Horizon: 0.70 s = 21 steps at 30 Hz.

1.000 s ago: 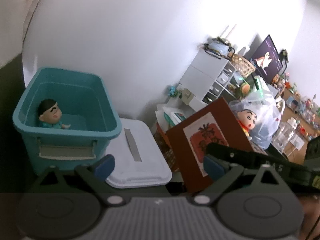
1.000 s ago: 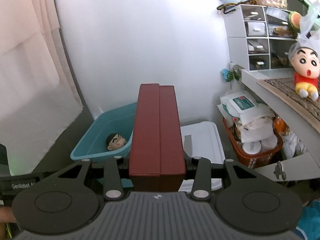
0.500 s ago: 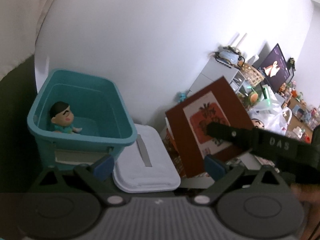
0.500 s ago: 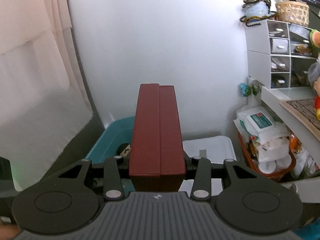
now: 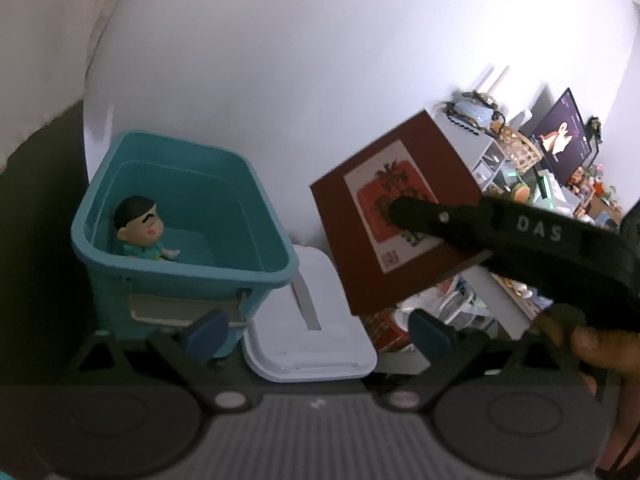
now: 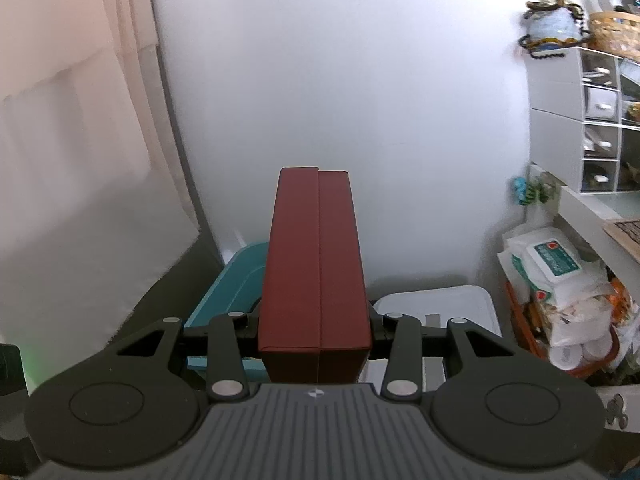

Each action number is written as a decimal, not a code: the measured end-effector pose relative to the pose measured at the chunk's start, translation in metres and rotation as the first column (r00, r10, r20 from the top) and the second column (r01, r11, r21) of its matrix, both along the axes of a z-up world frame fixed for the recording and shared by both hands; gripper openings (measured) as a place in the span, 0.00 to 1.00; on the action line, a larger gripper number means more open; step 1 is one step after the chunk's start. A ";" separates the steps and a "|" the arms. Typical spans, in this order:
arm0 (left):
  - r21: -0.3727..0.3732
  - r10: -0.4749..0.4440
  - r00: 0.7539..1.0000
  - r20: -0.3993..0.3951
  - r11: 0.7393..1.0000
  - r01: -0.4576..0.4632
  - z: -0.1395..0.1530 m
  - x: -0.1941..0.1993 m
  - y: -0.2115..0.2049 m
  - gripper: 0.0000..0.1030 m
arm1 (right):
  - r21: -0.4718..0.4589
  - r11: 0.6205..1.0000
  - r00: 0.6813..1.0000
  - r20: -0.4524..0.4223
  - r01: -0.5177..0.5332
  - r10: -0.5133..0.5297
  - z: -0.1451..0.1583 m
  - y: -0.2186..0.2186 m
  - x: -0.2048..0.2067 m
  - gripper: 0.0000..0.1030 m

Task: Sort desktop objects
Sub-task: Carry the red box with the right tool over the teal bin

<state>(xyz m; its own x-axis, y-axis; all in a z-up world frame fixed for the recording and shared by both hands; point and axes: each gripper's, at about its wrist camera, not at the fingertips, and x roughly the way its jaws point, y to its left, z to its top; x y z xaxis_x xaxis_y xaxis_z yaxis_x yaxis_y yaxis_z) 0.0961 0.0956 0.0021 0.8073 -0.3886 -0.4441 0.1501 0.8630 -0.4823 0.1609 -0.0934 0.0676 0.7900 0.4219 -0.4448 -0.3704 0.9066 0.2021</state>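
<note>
My right gripper (image 6: 316, 328) is shut on a dark red box (image 6: 318, 264) that stands upright between its pads. In the left wrist view the same red box (image 5: 396, 216), with a white and red label, hangs in the air to the right of a teal bin (image 5: 264, 276). One black finger (image 5: 488, 228) of the right gripper lies across the label. A small doll with black hair (image 5: 140, 232) sits inside the bin. The left gripper (image 5: 318, 332) is open, with nothing between its blue pads, in front of the bin. In the right wrist view the teal bin (image 6: 232, 280) shows low, left of the box.
A white lidded container (image 5: 312, 336) sits right of the bin against the white wall. An orange basket of wet wipes (image 6: 560, 280) and a white drawer unit (image 6: 576, 128) stand further right. A curtain (image 6: 80, 140) hangs at the left. A hand (image 5: 600, 344) holds the right gripper.
In the left wrist view the red box has moved left and up, nearer the teal bin. The right wrist view has swung left, away from the shelf. The left gripper has stayed open.
</note>
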 end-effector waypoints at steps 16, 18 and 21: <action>0.001 0.051 0.998 -0.049 0.999 -0.051 -0.015 0.006 0.011 0.96 | -0.007 0.999 0.998 -0.033 -0.051 0.051 -0.021 0.025 0.020 0.43; -0.002 0.055 0.997 -0.055 0.998 -0.055 -0.017 0.006 0.013 0.96 | -0.017 0.998 0.997 -0.022 -0.069 0.068 -0.023 0.030 0.020 0.43; -0.008 0.071 0.996 -0.060 0.997 -0.072 -0.018 0.005 0.016 0.96 | -0.023 0.997 0.997 -0.025 -0.075 0.074 -0.027 0.034 0.022 0.43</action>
<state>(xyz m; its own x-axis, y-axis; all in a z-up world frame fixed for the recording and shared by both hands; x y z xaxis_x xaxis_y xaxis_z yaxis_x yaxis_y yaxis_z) 0.1012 0.1115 -0.0160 0.8052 -0.3356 -0.4888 0.0588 0.8655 -0.4974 0.1832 -0.0591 0.0408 0.7456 0.4682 -0.4742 -0.4321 0.8814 0.1908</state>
